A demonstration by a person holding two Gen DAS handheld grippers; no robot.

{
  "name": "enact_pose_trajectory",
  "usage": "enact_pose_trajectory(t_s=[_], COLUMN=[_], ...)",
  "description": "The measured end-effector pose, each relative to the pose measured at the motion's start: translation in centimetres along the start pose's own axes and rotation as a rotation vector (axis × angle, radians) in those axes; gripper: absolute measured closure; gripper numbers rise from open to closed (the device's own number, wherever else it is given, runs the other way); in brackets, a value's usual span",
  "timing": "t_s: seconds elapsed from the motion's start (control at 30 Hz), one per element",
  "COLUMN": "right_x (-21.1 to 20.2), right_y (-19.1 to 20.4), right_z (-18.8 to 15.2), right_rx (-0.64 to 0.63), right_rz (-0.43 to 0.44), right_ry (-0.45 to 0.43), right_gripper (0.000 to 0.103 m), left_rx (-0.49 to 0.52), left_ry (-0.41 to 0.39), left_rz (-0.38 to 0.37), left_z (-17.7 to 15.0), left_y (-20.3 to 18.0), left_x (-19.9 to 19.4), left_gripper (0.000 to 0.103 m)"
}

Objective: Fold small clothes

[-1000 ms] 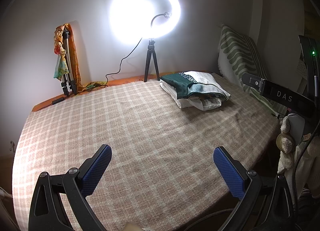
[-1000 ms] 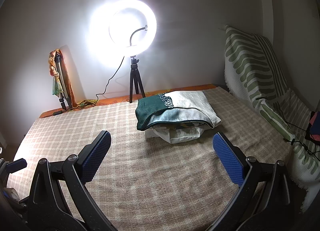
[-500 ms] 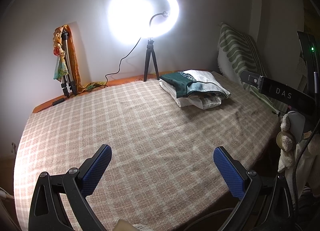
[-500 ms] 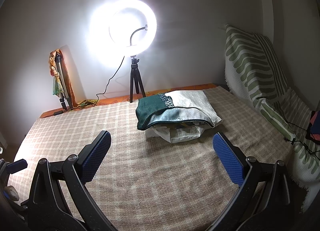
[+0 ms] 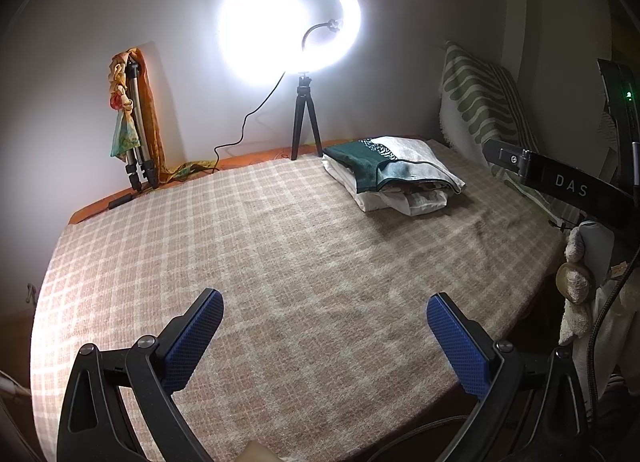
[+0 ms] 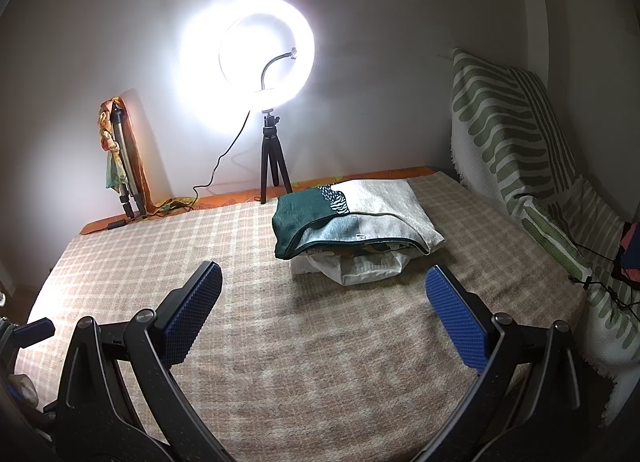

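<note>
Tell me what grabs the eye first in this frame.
The glaring ring light on its small tripod against the far wall dominates. Next is the stack of folded clothes, dark green and pale cloth on top, lying on the checked blanket in front of the open right gripper. The left gripper is open too.

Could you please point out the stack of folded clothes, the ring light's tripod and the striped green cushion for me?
stack of folded clothes (image 6: 352, 222): right wrist view, on the top green-and-grey piece.
ring light's tripod (image 6: 271, 158): right wrist view, on the black legs.
striped green cushion (image 6: 508, 130): right wrist view, on its front face.
</note>
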State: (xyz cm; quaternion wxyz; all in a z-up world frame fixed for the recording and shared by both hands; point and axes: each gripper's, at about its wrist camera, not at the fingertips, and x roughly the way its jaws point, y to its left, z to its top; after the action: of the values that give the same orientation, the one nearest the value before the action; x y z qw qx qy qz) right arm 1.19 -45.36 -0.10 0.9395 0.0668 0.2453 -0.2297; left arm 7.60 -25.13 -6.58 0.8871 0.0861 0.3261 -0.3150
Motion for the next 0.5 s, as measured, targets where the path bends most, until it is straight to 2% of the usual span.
enact_pose_trajectory(t_s=[0.5], right_x=[0.24], right_y=[0.06], right_z=[-0.05], right_rx=[0.0], right_rz=[0.004], right_ry=[0.002], right_gripper=[0.0], left_rx=[0.024], left_ry=[-0.016], left_rz=[0.007], left_z=[-0.16], left_y=[-0.34], left_x=[0.02], left_gripper=[0.001])
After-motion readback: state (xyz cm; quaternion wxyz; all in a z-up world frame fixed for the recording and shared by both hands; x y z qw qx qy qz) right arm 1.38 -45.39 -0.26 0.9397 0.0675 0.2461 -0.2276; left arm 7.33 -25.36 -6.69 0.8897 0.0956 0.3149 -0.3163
